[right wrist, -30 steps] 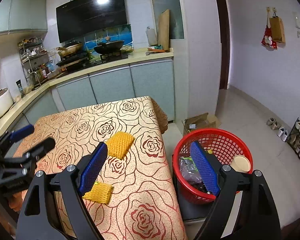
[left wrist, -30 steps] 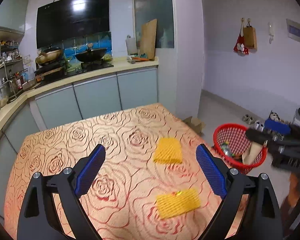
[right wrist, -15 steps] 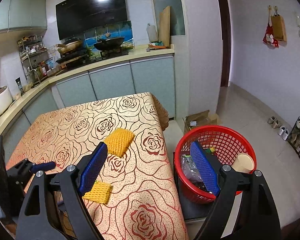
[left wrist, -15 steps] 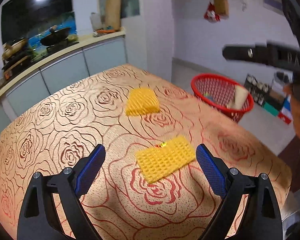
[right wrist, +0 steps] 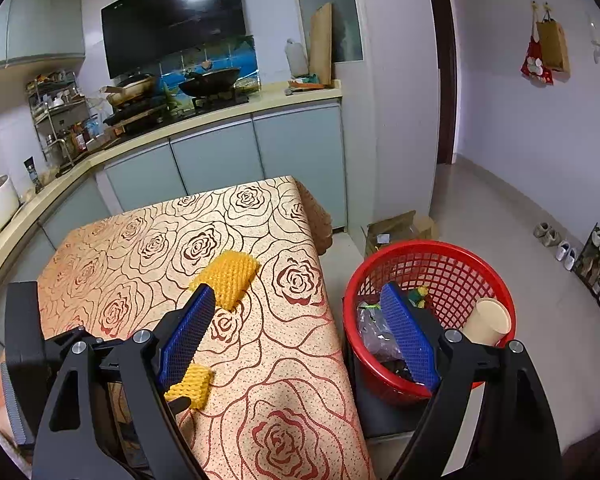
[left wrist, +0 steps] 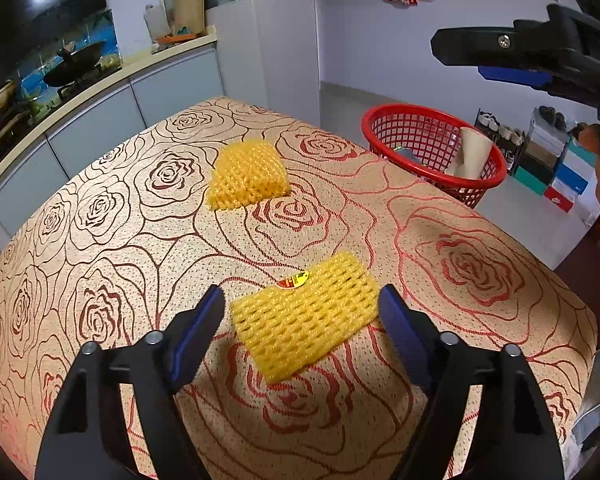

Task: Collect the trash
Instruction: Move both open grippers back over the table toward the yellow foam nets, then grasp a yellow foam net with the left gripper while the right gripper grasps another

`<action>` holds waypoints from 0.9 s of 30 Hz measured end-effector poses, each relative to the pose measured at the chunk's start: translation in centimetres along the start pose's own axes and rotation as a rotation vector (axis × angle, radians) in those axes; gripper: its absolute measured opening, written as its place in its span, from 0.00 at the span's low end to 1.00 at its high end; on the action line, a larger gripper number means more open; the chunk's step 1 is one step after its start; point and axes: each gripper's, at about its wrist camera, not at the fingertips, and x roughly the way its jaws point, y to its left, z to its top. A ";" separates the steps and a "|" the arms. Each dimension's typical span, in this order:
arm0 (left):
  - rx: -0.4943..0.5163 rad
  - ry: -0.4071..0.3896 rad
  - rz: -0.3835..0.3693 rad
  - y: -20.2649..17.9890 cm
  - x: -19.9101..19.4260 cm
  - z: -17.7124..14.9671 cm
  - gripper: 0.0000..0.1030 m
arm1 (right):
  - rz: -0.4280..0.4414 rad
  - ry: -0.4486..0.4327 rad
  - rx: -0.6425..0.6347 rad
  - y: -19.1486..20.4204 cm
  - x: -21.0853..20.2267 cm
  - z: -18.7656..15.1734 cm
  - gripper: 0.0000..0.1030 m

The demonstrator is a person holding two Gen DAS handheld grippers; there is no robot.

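closing left gripper fingers around yellow foam net, not yet touching, right gripper fingers wide, empty

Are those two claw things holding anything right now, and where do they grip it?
Nothing held yet. The left hand-held gripper is closing around the nearer yellow foam net; the right hand-held gripper is open and empty.

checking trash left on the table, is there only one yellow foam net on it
No, two foam nets lie on the table: a near net and a far net.
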 end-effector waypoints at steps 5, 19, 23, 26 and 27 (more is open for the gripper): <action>0.009 0.009 0.002 -0.3 0.7 0.2 0.63 | -0.005 0.008 0.009 -0.2 0.6 0.1 0.80; -0.063 -0.001 0.006 0.7 0.1 -0.2 0.07 | 0.028 0.075 -0.006 1.4 4.2 -0.4 0.80; -0.137 -0.003 0.047 2.7 -0.7 -0.8 0.00 | 0.046 0.100 -0.043 3.5 5.9 -0.3 0.80; -0.211 -0.046 0.119 4.7 -2.4 -1.4 0.00 | 0.066 0.118 -0.067 5.2 7.4 -0.1 0.80; -0.227 -0.059 0.139 5.2 -2.9 -1.5 0.00 | 0.070 0.122 -0.075 5.6 7.9 -0.1 0.80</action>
